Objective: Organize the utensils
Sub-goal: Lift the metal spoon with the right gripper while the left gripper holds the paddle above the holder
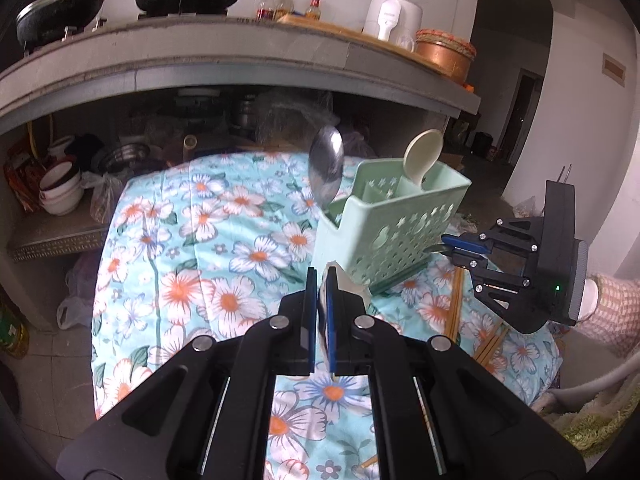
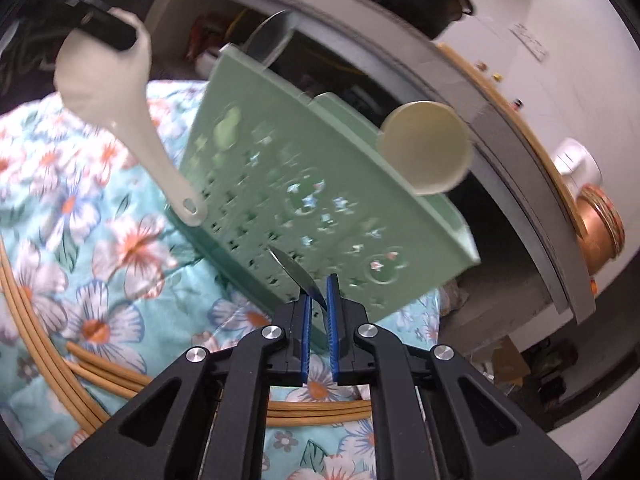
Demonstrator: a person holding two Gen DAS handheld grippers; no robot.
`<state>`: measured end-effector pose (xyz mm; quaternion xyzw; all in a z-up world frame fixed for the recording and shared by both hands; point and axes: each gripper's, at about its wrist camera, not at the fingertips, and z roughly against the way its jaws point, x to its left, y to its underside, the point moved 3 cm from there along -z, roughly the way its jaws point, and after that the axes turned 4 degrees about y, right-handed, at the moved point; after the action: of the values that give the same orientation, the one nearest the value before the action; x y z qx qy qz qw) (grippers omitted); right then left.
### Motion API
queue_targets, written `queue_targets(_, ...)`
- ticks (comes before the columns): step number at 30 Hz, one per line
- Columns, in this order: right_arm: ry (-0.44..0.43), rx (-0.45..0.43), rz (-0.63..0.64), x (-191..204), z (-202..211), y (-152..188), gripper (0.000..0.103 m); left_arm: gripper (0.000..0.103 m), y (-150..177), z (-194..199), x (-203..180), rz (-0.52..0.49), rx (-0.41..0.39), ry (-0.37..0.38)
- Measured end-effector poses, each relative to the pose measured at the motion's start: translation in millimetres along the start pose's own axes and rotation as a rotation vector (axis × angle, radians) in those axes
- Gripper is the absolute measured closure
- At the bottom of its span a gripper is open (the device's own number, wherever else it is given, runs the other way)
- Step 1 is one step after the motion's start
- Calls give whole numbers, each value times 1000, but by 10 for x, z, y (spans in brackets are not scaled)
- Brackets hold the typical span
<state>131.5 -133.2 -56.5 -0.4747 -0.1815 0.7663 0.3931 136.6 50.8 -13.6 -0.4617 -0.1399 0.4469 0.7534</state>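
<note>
Caddy (image 1: 400, 216), pale green and perforated, stands on my floral cloth (image 1: 200, 240) below a grey counter (image 1: 240, 56). A steel spoon (image 1: 326, 168) stands bowl-up at the caddy's left end, and a beige spoon (image 1: 424, 154) stands bowl-up farther right. My left gripper (image 1: 320, 280) is clamped on a white spoon (image 2: 120, 120); in the right view that spoon hangs in the air left of the caddy, handle pointing down. My right gripper (image 2: 318, 284) is closed on a thin metal utensil (image 2: 296, 276), held just in front of the caddy's holed wall; I cannot tell what kind it is. Chopsticks (image 2: 80, 356) lie loose on the cloth, near the right gripper.
</note>
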Motion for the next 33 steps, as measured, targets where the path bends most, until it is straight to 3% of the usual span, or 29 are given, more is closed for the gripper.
queue_targets(11, 28, -51, -369, -714, 263, -29, 100, 100, -393, 555, -298, -45, -166, 75)
queue_targets(16, 52, -92, -455, -950, 459, 111, 100, 100, -654, 730, -389, -103, -225, 18)
queue_targets(25, 66, -191, -587, -1400, 744, 131, 100, 100, -992, 414, -508, -259, -103, -152)
queue_targets(33, 59, -205, -674, -1620, 747, 256, 100, 100, -1062, 51, -484, -303, 40, -220)
